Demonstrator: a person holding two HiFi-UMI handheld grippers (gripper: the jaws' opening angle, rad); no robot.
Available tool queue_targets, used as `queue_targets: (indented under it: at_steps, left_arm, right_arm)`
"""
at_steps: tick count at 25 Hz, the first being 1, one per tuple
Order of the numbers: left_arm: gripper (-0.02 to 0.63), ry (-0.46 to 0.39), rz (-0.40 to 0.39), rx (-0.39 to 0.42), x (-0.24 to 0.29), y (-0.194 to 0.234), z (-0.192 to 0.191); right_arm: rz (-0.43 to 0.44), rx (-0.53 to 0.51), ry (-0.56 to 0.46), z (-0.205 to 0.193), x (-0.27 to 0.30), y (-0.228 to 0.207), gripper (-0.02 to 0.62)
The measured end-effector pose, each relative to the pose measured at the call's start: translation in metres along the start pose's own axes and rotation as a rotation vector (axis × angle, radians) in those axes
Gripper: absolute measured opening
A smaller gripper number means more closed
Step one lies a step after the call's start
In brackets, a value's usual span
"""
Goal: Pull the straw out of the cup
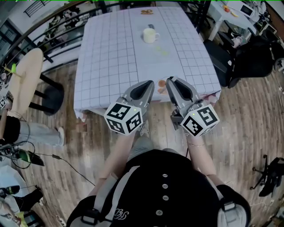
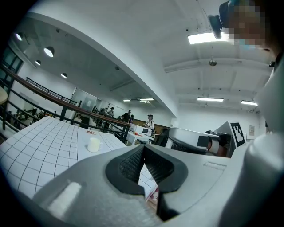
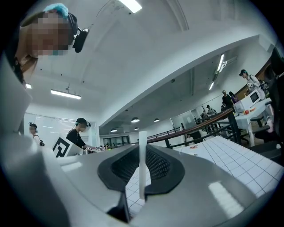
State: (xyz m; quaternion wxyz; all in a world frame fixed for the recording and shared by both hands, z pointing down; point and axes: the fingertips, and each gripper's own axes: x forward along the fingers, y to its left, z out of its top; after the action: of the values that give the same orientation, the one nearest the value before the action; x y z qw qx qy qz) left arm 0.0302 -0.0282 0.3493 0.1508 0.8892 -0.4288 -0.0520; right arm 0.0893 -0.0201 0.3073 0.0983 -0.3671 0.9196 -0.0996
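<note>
A white cup [image 1: 150,35] with a handle stands far back on the checked tablecloth [image 1: 111,66]; it also shows in the left gripper view as a small cup [image 2: 93,144]. No straw shows in it. My right gripper [image 3: 143,148] is shut on a white straw [image 3: 142,168], which stands upright between the pads and rises above the jaws. In the head view the right gripper [image 1: 169,80] hangs over the table's near edge. Beside it the left gripper [image 1: 150,83] is shut with nothing between its pads [image 2: 133,164].
A small dark object [image 1: 151,26] lies beyond the cup and an orange item [image 1: 147,12] at the far edge. A stool [image 1: 49,95] and a seated person are at the left. A black bag [image 1: 248,57] sits on the floor at the right.
</note>
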Motion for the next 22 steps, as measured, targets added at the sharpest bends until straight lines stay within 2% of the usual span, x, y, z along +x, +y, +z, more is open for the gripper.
queue_targets:
  at_steps: [3,15,22]
  left_arm:
    - [-0.002,-0.006,-0.006,0.007,0.006,0.006,0.004]
    - [-0.002,0.015,-0.077,0.030,0.084,0.097,0.051]
    - [-0.002,0.022,-0.090,0.039,0.100,0.121,0.054]
  right_arm:
    - [-0.004,-0.003,-0.015,0.003,0.007,-0.006,0.042]
    - [-0.070,-0.001,-0.052,0.017,0.126,-0.071,0.043]
    - [-0.109,0.012,-0.064,0.010,0.138,-0.089,0.043]
